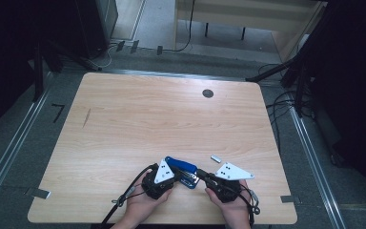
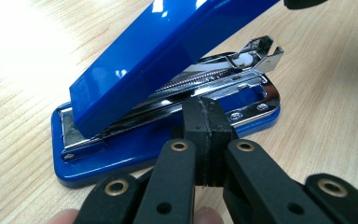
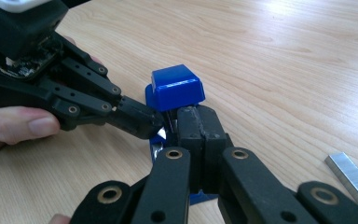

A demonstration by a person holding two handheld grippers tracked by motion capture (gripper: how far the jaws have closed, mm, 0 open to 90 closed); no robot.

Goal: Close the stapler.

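Claws [image 3: 200,126] hide stapler's [image 3: 176,86] front end.

A light wooden table [image 1: 138,119] with rounded corners takes up the middle of the scene. A small dark round disc [image 1: 208,93] sits near its far edge, right of centre. A thin dark streak [image 1: 86,118] marks the wood on the left side. Beyond the far edge, black cables [image 1: 186,33] trail across the grey floor [image 1: 152,28] beside pale wooden furniture [image 1: 248,14]. Metal rails [image 1: 9,152] run along the floor at left and right.
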